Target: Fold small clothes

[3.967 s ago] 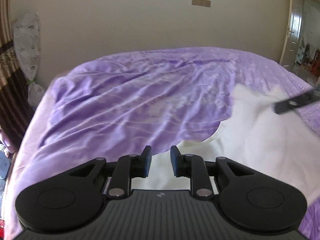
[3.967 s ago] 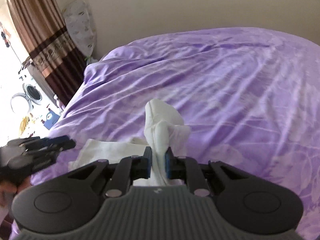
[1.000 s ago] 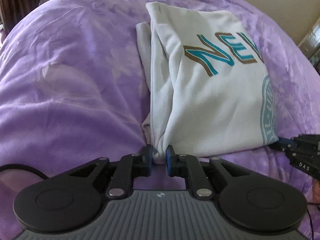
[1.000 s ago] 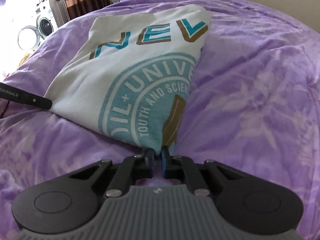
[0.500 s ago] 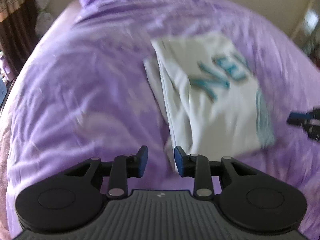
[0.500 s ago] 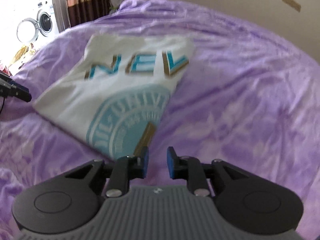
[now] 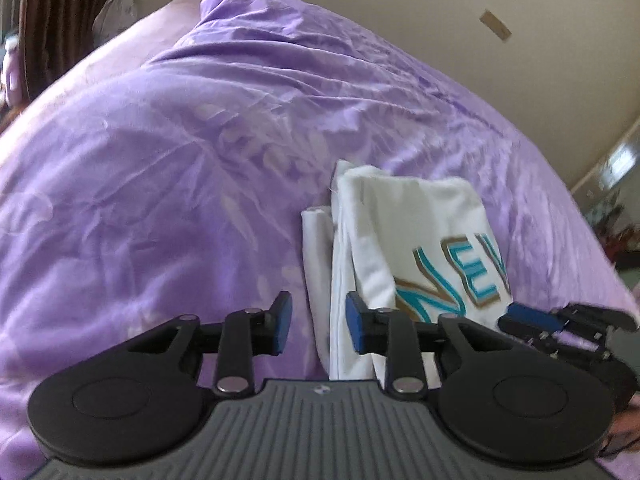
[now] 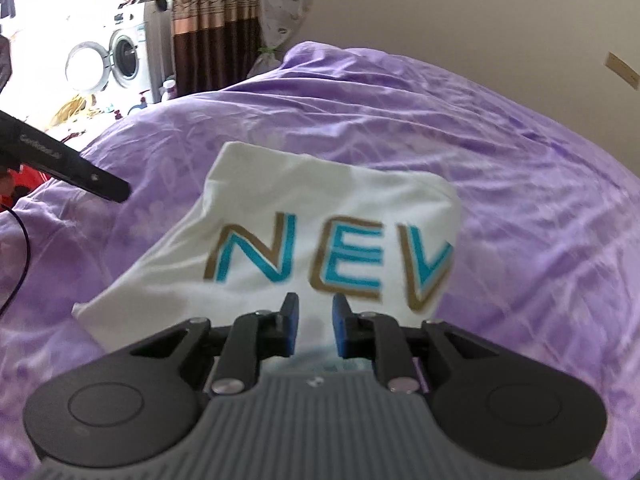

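The white shirt lies folded into a compact rectangle on the purple bed, printed letters facing up; the fold looks finished, perhaps one tidy-up left. Left tongs and right tongs both stand spread and empty above its near edge, having just narrowed slightly. Bedcover is wrinkled. A washing machine, a striped curtain and a beige wall stand behind.
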The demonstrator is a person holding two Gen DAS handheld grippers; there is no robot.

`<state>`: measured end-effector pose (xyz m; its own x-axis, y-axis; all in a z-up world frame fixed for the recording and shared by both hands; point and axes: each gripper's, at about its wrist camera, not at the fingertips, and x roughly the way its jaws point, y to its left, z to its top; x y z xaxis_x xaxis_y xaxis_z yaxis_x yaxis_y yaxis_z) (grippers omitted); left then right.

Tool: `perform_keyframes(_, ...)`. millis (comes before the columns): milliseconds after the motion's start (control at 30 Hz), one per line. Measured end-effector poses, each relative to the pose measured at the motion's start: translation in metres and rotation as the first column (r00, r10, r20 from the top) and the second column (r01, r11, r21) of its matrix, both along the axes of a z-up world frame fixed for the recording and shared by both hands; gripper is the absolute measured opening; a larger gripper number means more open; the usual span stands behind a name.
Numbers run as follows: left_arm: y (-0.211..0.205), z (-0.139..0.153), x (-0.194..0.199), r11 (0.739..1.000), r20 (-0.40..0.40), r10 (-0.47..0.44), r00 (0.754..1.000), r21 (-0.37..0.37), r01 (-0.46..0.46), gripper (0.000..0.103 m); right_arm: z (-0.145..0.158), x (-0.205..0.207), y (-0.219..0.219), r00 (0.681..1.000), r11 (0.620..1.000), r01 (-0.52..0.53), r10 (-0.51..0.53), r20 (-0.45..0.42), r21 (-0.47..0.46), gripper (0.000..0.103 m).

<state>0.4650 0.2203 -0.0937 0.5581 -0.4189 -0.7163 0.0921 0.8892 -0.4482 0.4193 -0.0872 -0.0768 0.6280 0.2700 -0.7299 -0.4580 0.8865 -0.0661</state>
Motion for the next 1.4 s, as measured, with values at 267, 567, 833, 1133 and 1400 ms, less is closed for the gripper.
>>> perform_keyframes(267, 0.000, -0.017, 0.053, 0.997, 0.017, 0.031, 0.999, -0.068, -0.029, 0.028, -0.014, 0.052, 0.049, 0.997, 0.998, -0.069, 0.070, -0.014, 0.006, 0.013)
perform_keyframes(567, -0.019, -0.022, 0.094, 0.982, 0.029, -0.048, 0.998, -0.184, 0.052, 0.010, -0.010, 0.105, 0.086, 0.996, 0.995, -0.082, 0.084, -0.031, 0.062, 0.026)
perform_keyframes(833, -0.050, -0.010, 0.113, 0.977, 0.041, -0.142, 0.989, -0.157, 0.147, 0.007, -0.005, 0.126, 0.094, 0.985, 0.981, -0.094, 0.116, -0.125, 0.170, 0.044)
perform_keyframes(1133, -0.031, -0.001, 0.116, 0.996, 0.046, -0.055, 0.997, -0.067, 0.058, 0.015, -0.012, 0.143, 0.083, 0.994, 0.991, -0.036, 0.049, -0.100, 0.132, 0.000)
perform_keyframes(1400, -0.031, -0.045, 0.152, 0.987, -0.101, 0.046, 0.994, -0.148, -0.061, 0.031, -0.013, 0.123, 0.051, 0.996, 0.996, -0.012, 0.020, -0.087, 0.092, 0.000)
